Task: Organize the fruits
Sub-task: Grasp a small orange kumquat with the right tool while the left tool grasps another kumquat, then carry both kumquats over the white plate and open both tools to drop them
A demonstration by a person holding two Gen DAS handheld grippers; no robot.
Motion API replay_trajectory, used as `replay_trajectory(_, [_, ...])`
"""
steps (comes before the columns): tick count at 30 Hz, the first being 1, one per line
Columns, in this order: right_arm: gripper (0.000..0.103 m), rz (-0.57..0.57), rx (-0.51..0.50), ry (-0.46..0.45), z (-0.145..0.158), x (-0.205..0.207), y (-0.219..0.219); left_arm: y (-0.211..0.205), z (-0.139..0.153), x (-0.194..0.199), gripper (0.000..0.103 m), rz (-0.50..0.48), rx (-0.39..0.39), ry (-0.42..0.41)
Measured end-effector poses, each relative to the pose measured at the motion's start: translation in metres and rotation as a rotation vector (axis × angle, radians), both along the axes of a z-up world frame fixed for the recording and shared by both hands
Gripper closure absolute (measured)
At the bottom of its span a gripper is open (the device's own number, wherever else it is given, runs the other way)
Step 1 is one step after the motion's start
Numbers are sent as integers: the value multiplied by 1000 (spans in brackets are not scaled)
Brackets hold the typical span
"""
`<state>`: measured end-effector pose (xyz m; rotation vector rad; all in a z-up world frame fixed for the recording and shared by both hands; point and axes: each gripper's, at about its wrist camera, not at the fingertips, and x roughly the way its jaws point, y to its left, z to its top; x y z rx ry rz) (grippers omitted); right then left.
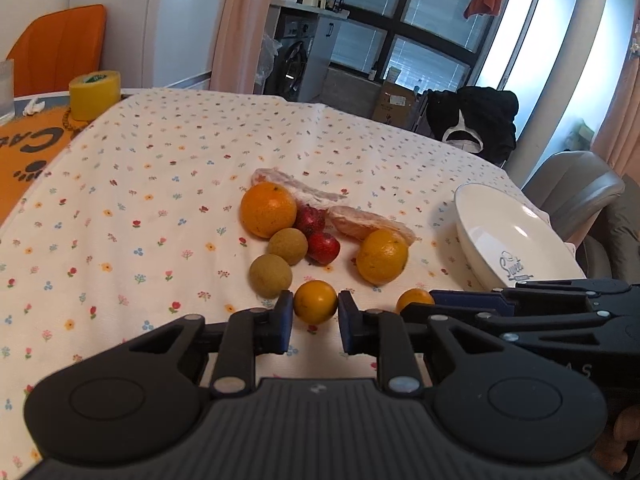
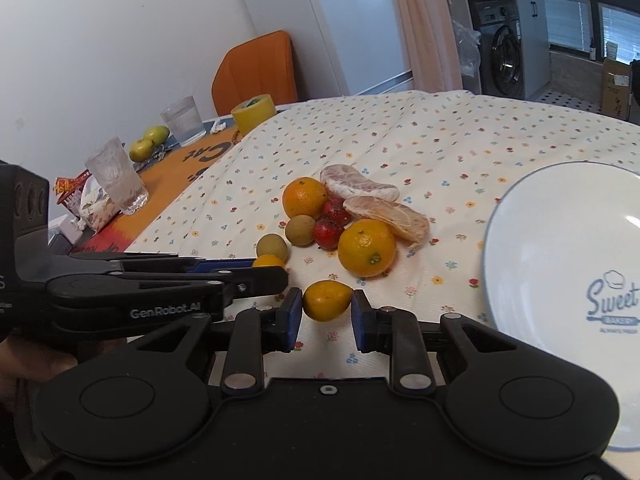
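Small round orange kumquats lie on the flowered tablecloth (image 1: 160,160), one (image 1: 315,301) pinched by the left gripper (image 1: 314,312), another (image 2: 327,300) by the right gripper (image 2: 326,312). Grasping looks done; next, I judge, each must lift toward the white ceramic bowl (image 2: 540,240).

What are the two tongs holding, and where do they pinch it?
Each tongs pinches a small orange fruit by its sides: left tongs on one, right tongs on another.

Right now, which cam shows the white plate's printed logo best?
Right wrist view: the white plate fills the right side, its blue "Sweet Bakery" logo large and legible. In the left wrist view the plate sits further off at an oblique angle, logo small and hard to read.
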<state>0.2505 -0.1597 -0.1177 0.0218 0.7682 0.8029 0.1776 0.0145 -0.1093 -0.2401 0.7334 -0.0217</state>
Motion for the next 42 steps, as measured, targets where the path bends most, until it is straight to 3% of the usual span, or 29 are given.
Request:
replay_trajectory(22, [78,-127,21,-109,27,-18,-51,-23,42,-28,81,58,67,-118])
replay_trajectory(42, [78,-285,24,-144,29,-19,-113,-78,51,-8,81,-26,85,-147])
